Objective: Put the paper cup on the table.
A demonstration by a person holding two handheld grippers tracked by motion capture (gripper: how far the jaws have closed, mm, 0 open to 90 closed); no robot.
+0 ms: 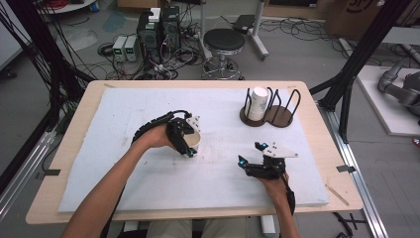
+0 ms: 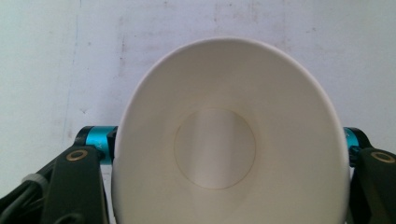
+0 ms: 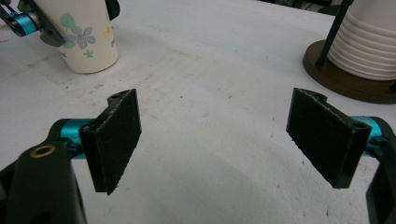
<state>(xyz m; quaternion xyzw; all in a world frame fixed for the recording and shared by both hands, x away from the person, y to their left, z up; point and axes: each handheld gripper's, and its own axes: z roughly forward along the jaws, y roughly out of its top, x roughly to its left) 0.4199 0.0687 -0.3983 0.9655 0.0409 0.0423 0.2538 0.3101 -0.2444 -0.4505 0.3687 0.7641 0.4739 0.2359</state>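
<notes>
A white paper cup (image 1: 194, 141) with a flower print is held at the middle of the white mat (image 1: 148, 109), with my left gripper (image 1: 187, 141) shut on its upper wall. In the left gripper view the cup (image 2: 224, 140) opens toward the camera, its rim squeezed into an oval between the jaws of the left gripper (image 2: 229, 154). The right gripper view shows the cup (image 3: 88, 37) upright, its base at or just above the mat. My right gripper (image 1: 251, 153) rests low on the mat's right front, open, and nothing lies between its pads (image 3: 116, 140).
A dark wire cup holder (image 1: 280, 116) stands at the back right with a stack of white cups (image 1: 257, 104) in its left slot; in the right gripper view the stack (image 3: 369, 42) is at the top right. Beyond the table's far edge are a stool (image 1: 224, 42) and electronics.
</notes>
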